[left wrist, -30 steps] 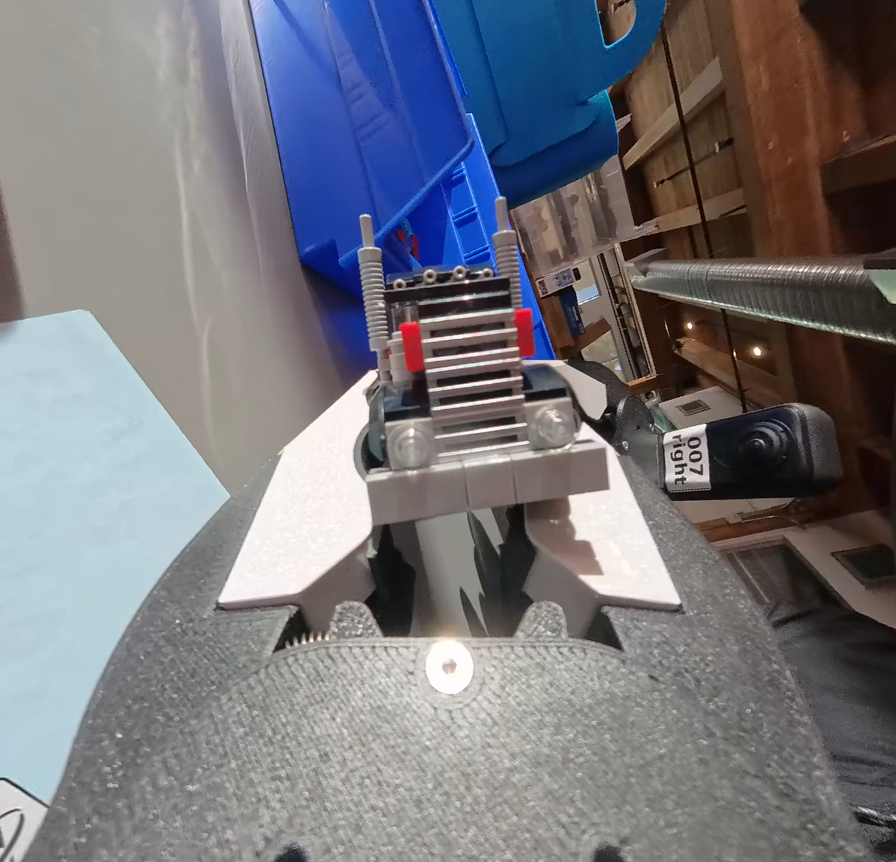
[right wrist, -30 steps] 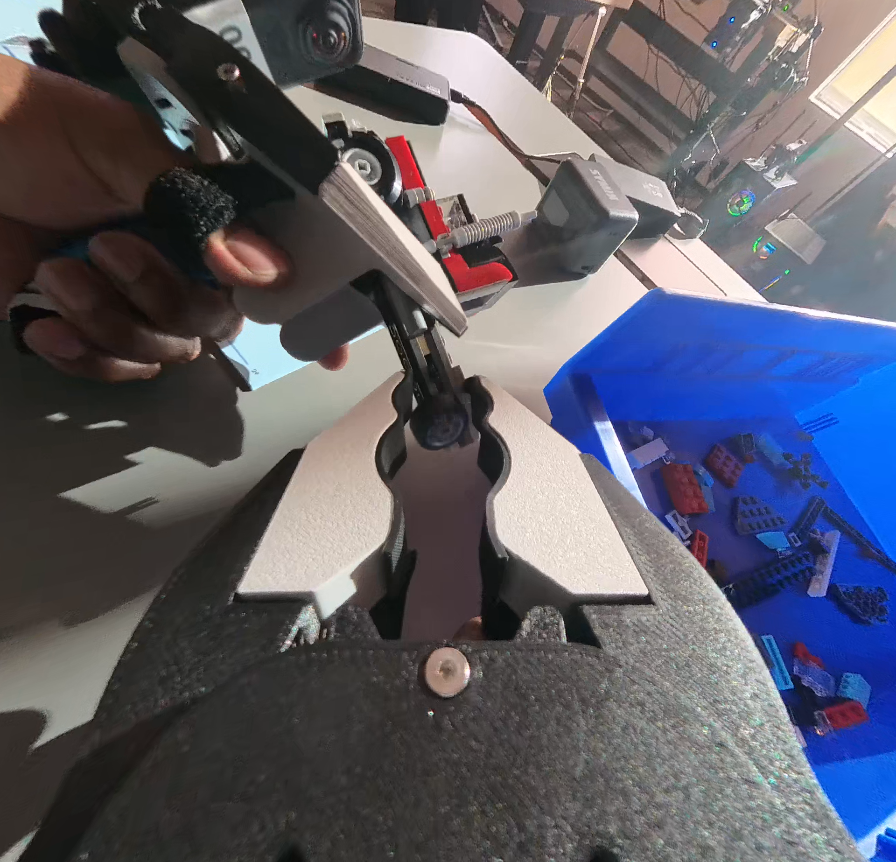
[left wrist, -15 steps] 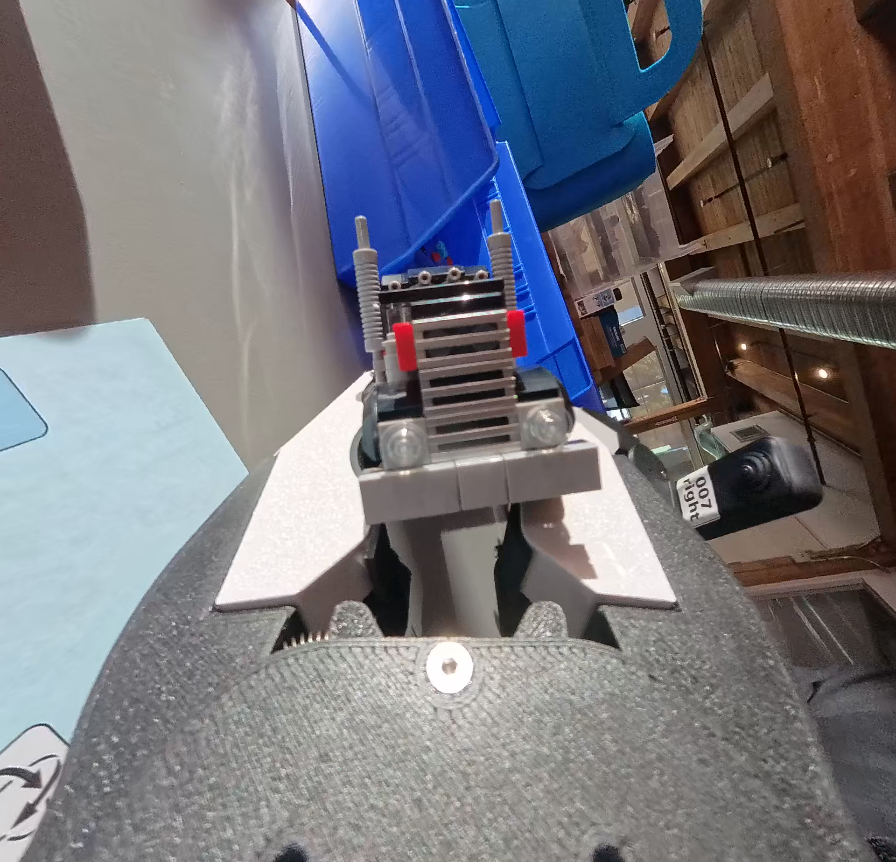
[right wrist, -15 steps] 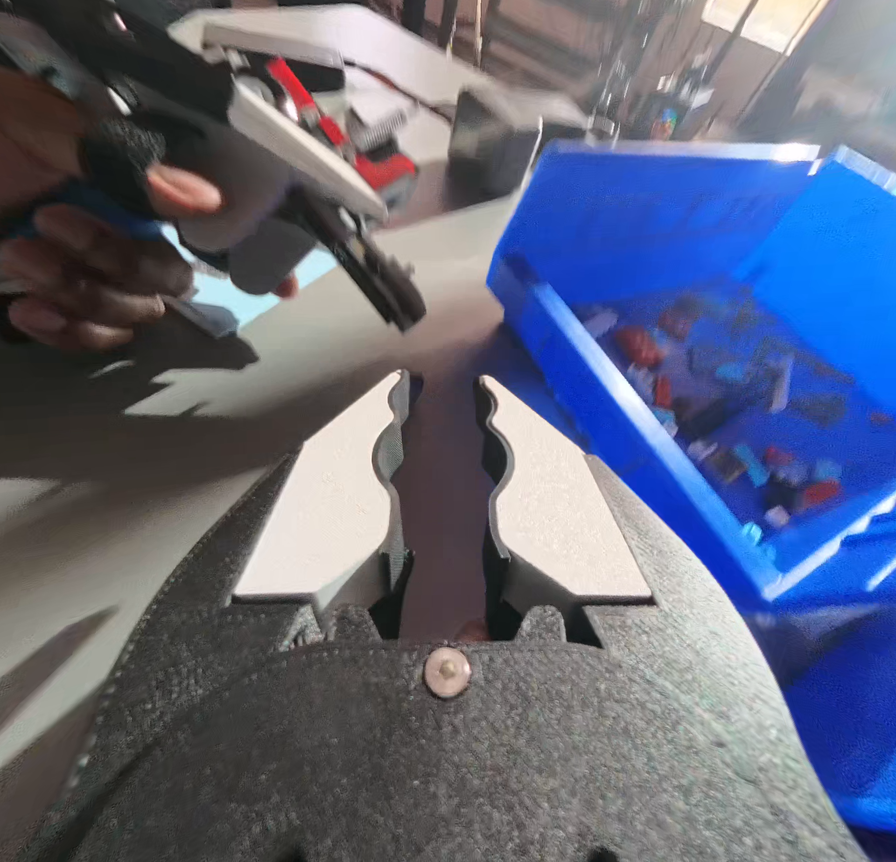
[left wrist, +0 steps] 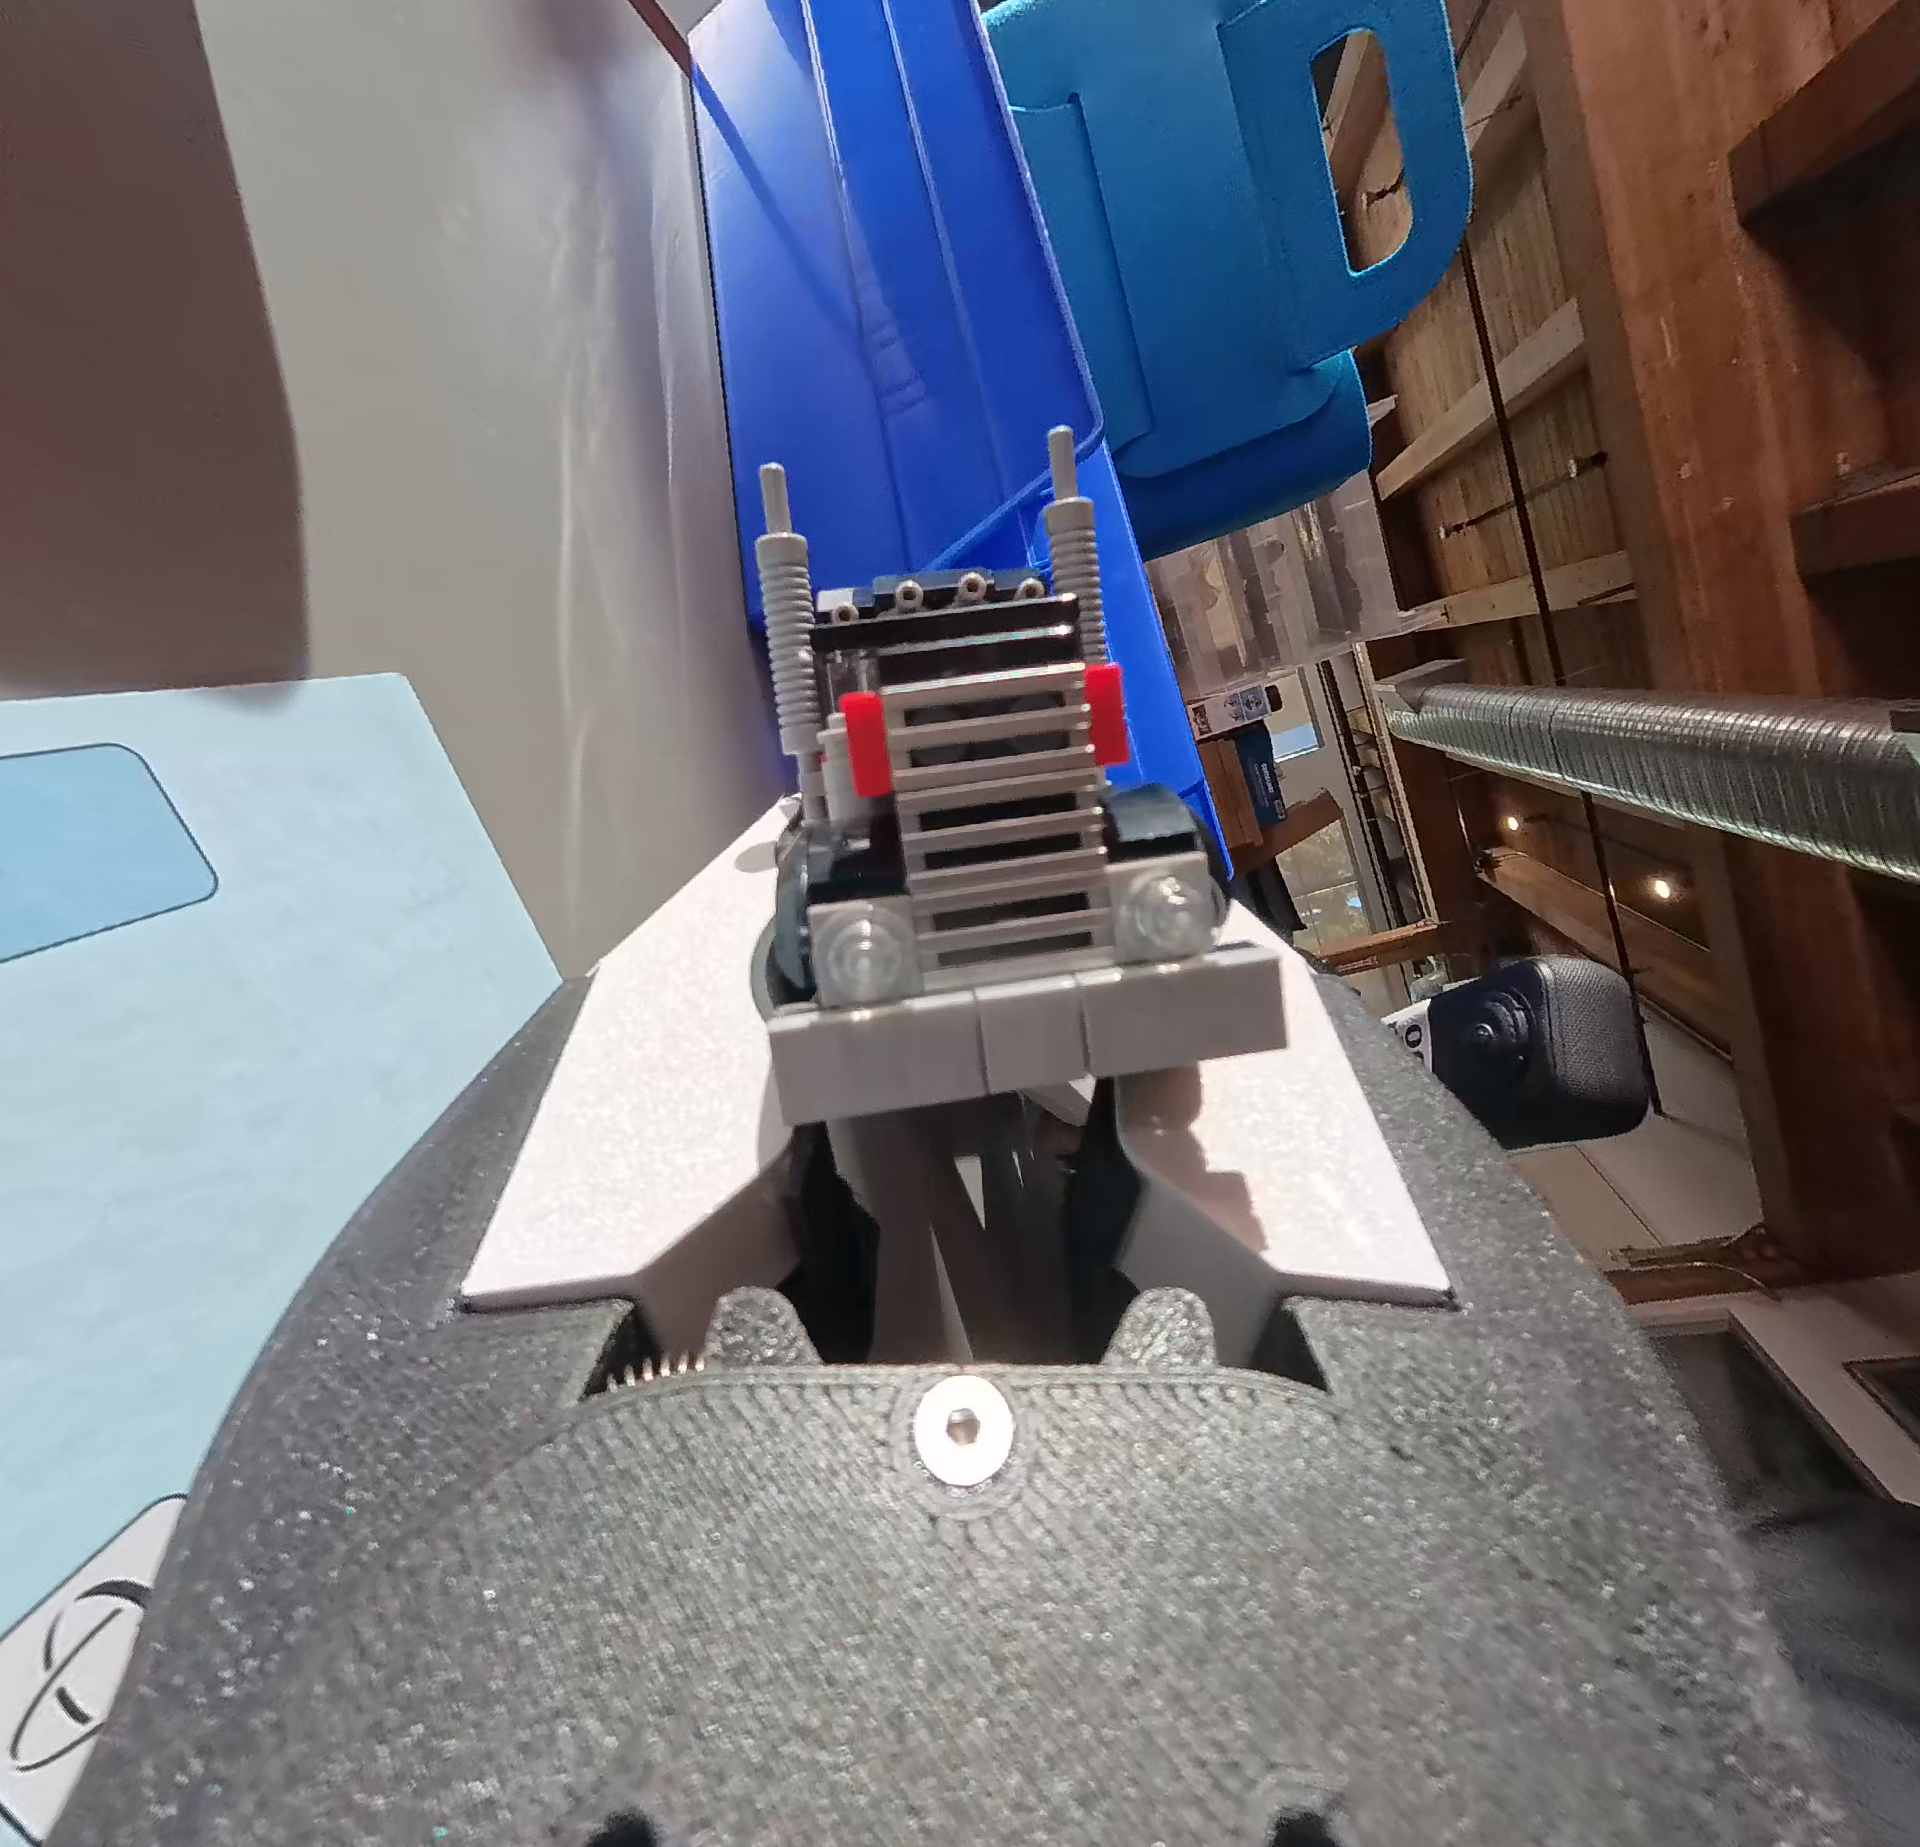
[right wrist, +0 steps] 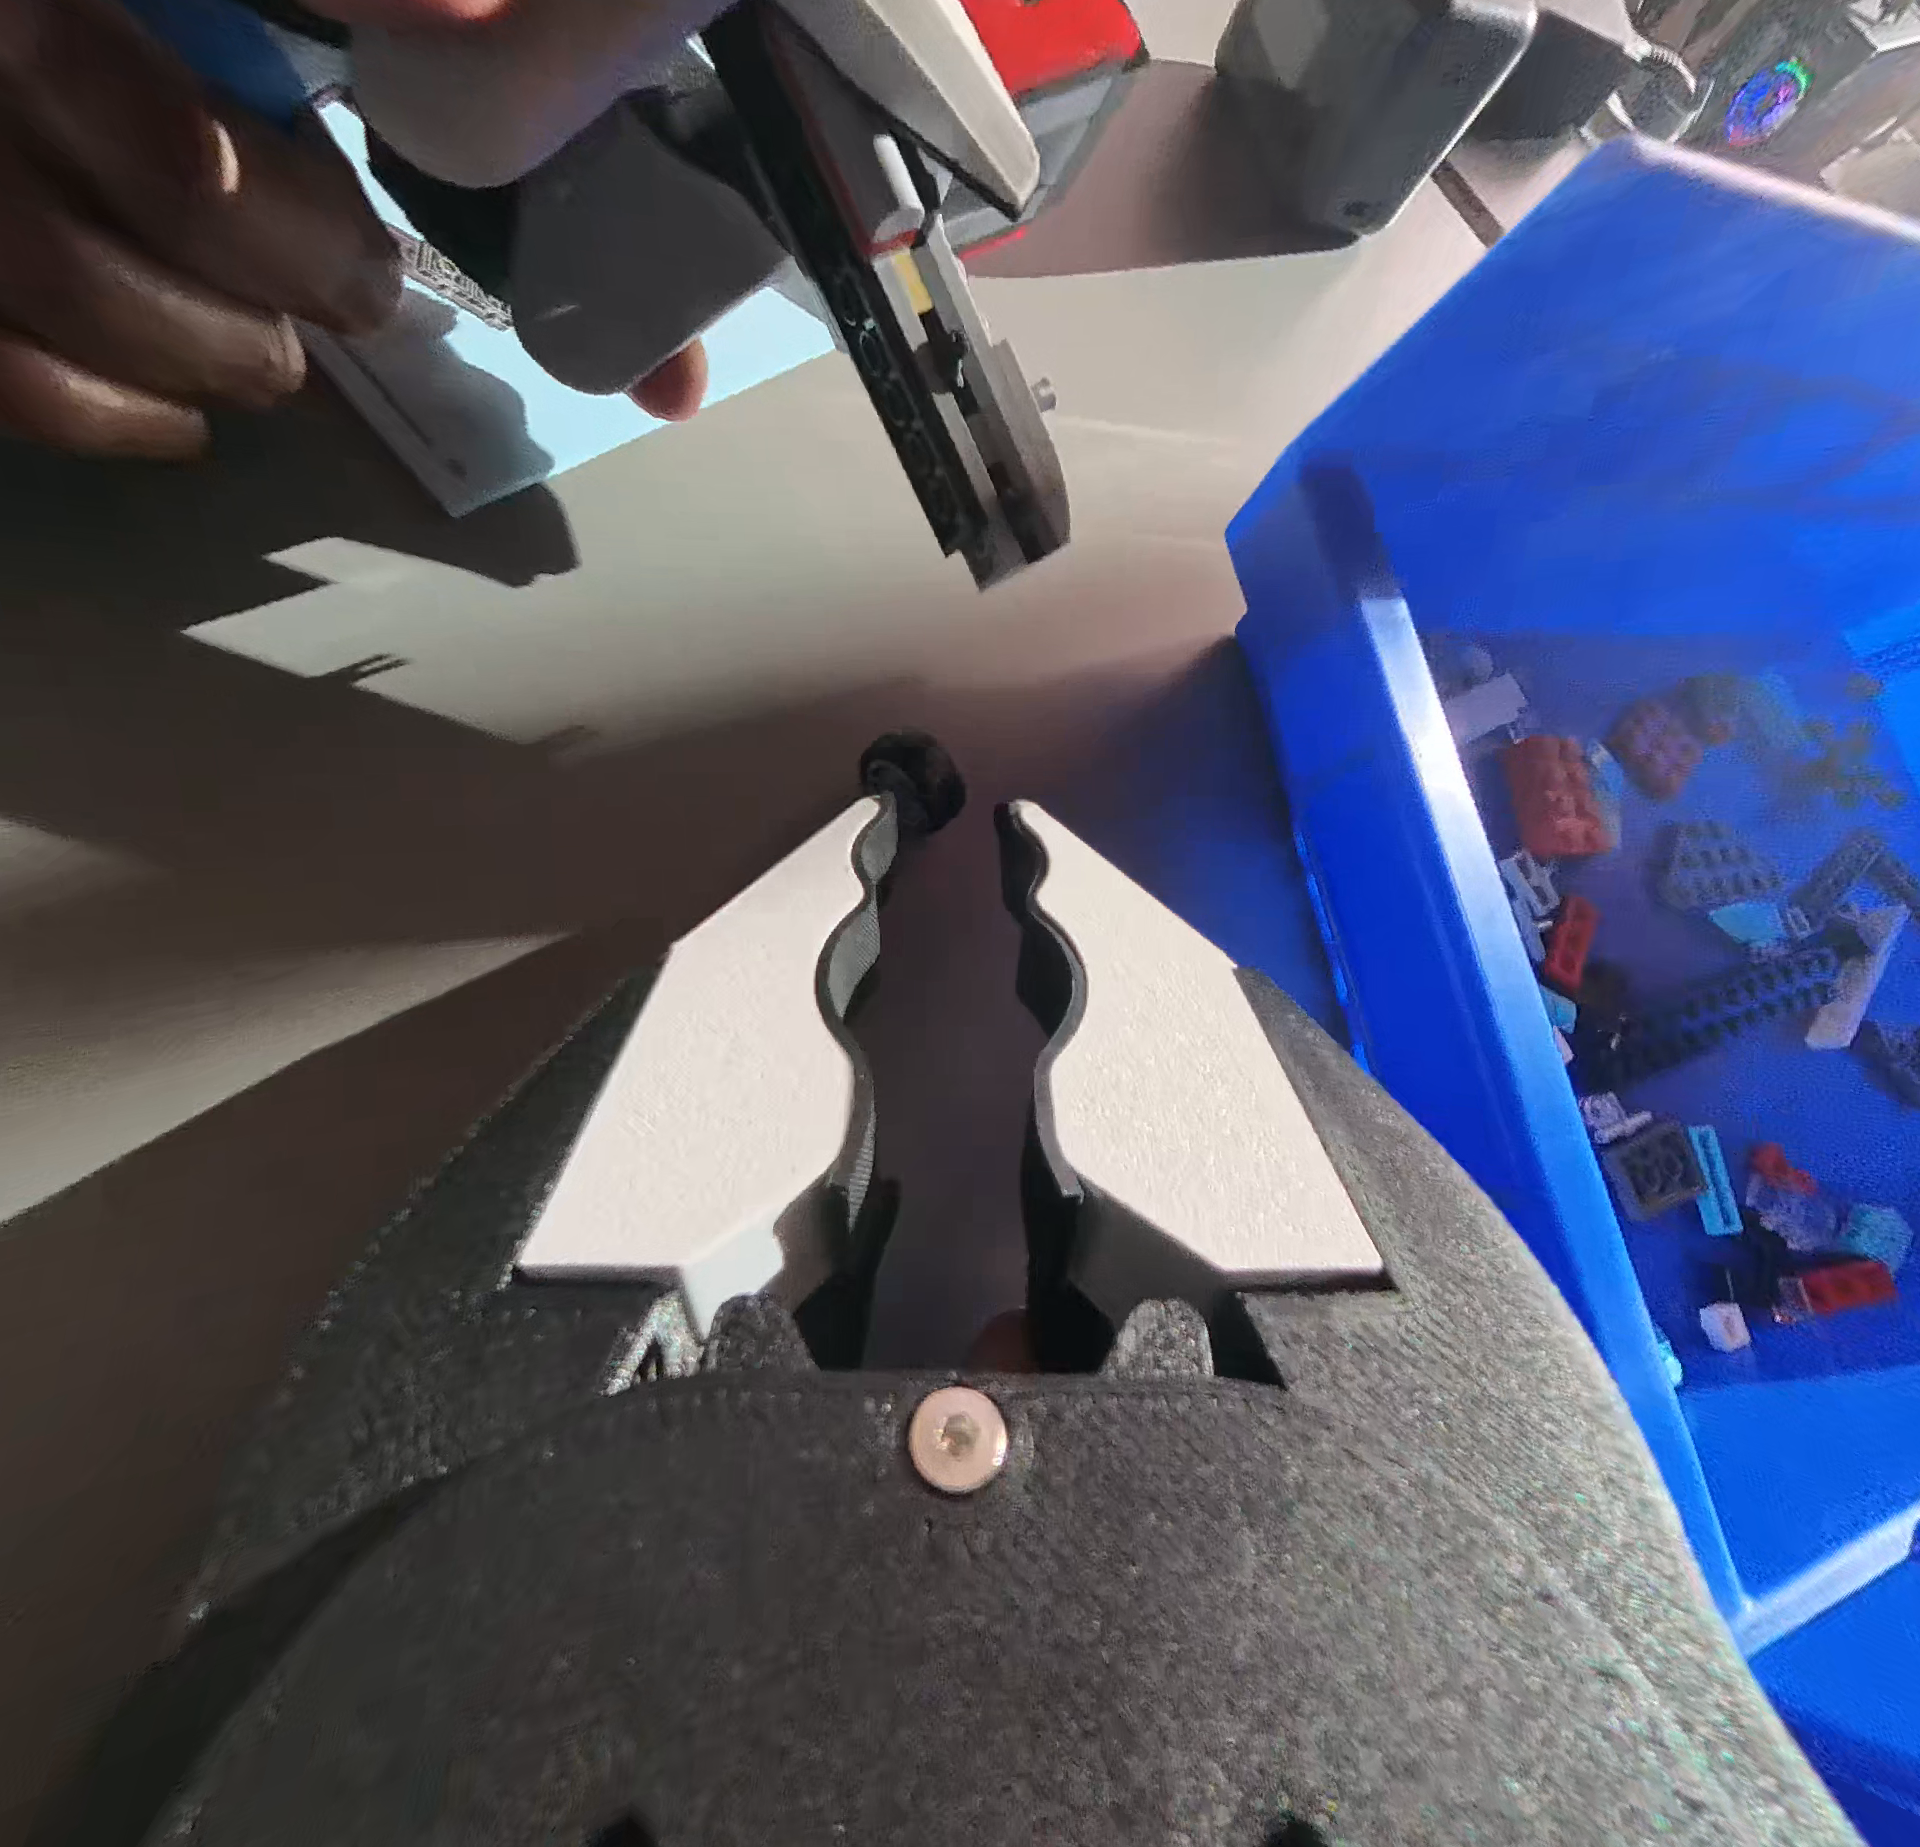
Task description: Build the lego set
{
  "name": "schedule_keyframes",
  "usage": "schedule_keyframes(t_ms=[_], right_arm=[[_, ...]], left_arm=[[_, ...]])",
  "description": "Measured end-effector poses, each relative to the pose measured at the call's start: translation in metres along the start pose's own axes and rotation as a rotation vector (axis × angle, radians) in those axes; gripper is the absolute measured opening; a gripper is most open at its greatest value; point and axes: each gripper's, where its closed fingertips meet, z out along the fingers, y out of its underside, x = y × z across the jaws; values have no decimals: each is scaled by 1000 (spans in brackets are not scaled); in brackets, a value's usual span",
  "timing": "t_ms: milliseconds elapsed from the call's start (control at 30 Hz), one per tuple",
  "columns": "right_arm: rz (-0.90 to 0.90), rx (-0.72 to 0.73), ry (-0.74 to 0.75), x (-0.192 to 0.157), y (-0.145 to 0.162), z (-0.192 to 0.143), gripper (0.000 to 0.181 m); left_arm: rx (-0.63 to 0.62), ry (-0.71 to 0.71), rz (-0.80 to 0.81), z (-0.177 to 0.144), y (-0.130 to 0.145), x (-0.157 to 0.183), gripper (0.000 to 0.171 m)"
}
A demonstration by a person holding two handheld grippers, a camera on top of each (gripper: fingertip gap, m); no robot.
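Observation:
My left gripper (left wrist: 1003, 862) is shut on a lego truck (left wrist: 997, 810) with a grey grille, red lights and two grey exhaust stacks, its front facing the camera. In the right wrist view a hand (right wrist: 156, 187) holds that gripper at the top, and the truck's dark chassis tail (right wrist: 956, 415) sticks down over the table (right wrist: 727, 592). My right gripper (right wrist: 940, 808) is open with a narrow gap, below the tail. A small black wheel (right wrist: 912, 784) sits just beyond its left fingertip (right wrist: 873, 831), not clamped. I cannot tell whether the wheel rests on the table.
A blue bin (right wrist: 1558, 447) with several loose bricks (right wrist: 1558, 800) stands to the right; it also shows in the left wrist view (left wrist: 883, 239). A light blue instruction sheet (left wrist: 208, 966) lies at the left. A dark boxy device (right wrist: 1351, 83) sits at the back. The gap from one gripper's tips to the other's is roughly 8 centimetres.
My right gripper drew back from the truck's tail and opened. The wheel it clamped now sits at its tips. The left gripper and truck swung a little toward the bin.

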Motion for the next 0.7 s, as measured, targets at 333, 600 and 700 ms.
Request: schedule_keyframes(t_ms=[333,600,700], right_arm=[[-6,17,9,5,-9,10,20],[49,-14,-43,6,-7,15,28],[35,-41,-63,4,-5,20,25]], left_arm=[[4,9,-23,0,1,1,52],[5,37,-154,0,5,-1,52],[0,43,-174,1,6,-1,53]])
